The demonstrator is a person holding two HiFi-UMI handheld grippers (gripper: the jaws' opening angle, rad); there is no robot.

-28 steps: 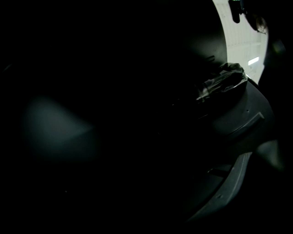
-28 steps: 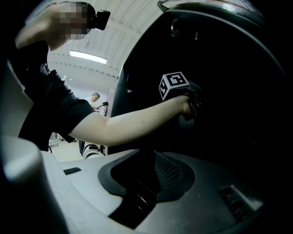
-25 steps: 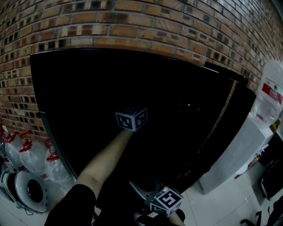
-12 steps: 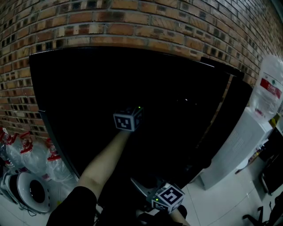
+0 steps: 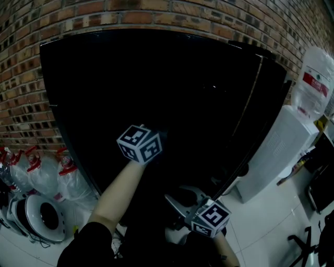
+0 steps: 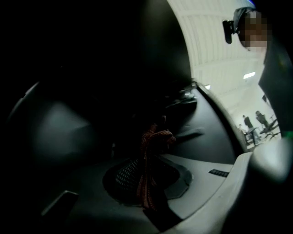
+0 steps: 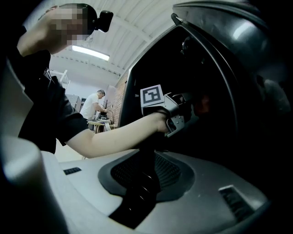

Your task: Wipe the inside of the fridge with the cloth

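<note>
The fridge (image 5: 156, 78) is a wide black cavity in front of me, its inside too dark to make out. My left arm reaches into it; the left gripper's marker cube (image 5: 140, 144) shows, its jaws lost in the dark. In the left gripper view the left gripper (image 6: 153, 139) is shut on a bunched reddish-brown cloth (image 6: 155, 137). The right gripper view shows that left gripper (image 7: 183, 112) from the side, with a dim patch of the cloth (image 7: 203, 103) at its tip. My right gripper (image 5: 180, 201) hangs low before the fridge, its jaws (image 7: 147, 157) together and holding nothing.
The black fridge door (image 5: 261, 114) stands open at the right. Beside it is a white water dispenser (image 5: 274, 156) with a bottle (image 5: 313, 78) on top. Bagged plastic bottles (image 5: 47, 174) and a round white appliance (image 5: 44, 221) lie on the floor at left. A brick wall (image 5: 104, 15) is behind.
My left gripper has drawn back and down, so its cube sits lower and nearer in the head view. The right gripper has shifted slightly right. The fridge fills more of the view.
</note>
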